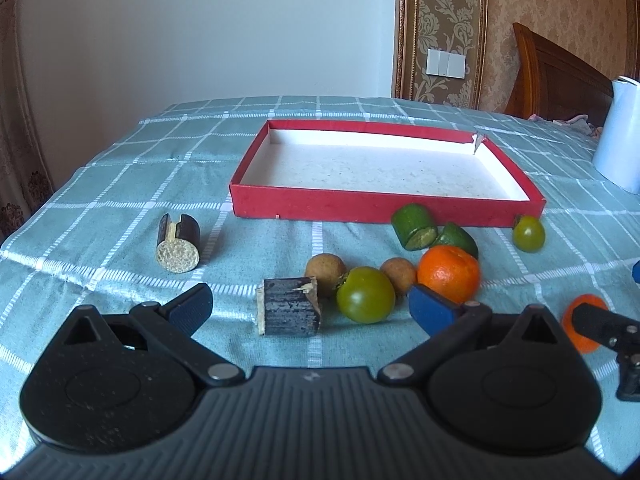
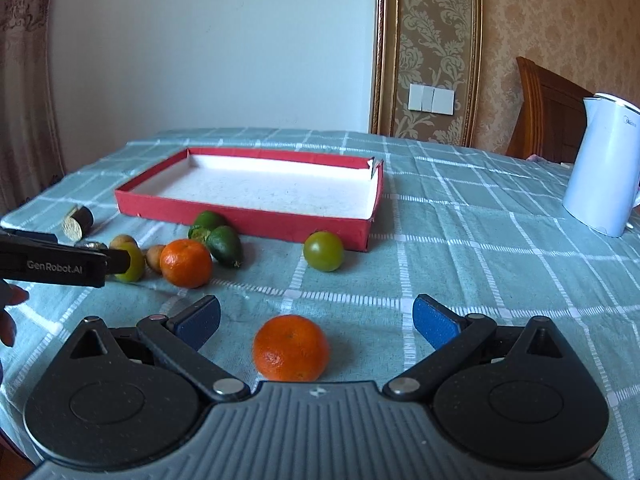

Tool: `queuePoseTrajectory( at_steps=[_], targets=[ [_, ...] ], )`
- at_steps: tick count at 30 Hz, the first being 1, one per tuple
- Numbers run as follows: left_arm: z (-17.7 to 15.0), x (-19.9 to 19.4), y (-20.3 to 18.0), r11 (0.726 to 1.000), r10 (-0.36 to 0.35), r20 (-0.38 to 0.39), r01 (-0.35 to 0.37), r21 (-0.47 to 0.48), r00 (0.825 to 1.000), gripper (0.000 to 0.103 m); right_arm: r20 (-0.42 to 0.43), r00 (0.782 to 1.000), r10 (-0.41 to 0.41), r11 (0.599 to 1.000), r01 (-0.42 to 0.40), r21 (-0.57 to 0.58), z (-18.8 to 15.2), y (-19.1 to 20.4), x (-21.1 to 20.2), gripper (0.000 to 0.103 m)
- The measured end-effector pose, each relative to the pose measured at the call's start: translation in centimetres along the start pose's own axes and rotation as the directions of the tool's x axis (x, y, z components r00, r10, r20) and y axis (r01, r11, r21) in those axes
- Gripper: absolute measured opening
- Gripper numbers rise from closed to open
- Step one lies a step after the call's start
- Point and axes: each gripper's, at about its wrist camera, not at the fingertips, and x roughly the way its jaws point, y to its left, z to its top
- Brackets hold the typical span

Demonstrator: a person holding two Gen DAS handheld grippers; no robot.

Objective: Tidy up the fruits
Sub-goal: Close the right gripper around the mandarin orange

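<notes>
Left gripper [image 1: 310, 306] fingers are spread wide, nothing gripped; a dark cut block [image 1: 289, 307] and a green tomato [image 1: 365, 295] are framed between them on the table [image 1: 100, 184]. Right gripper [image 2: 316, 318] fingers are likewise released, with a loose orange mandarin [image 2: 291, 348] sat between them, untouched. Just beyond the left fingers are seen two brown longans [image 1: 325, 269], a second mandarin [image 1: 449, 276], and two green cut pieces [image 1: 414, 226]. A second green tomato [image 1: 529, 233] is seen just beside the red tray [image 1: 360, 206] near its right front corner. The tray is set toward the table's far edge. A cut cylinder [image 1: 178, 249] is seen apart toward the left edge. A white kettle [image 2: 600, 168] is stood near the right edge.
</notes>
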Motion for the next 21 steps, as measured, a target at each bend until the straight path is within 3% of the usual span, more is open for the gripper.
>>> queuePoseTrajectory(
  at_steps=[21],
  targets=[
    [-0.13,0.26,0.31,1.000,0.004,-0.016,-0.005,-0.010,1.000,0.103,-0.023,1.000,-0.021,0.999,0.022,0.027,-0.37,-0.25,0.85,0.103]
  ],
)
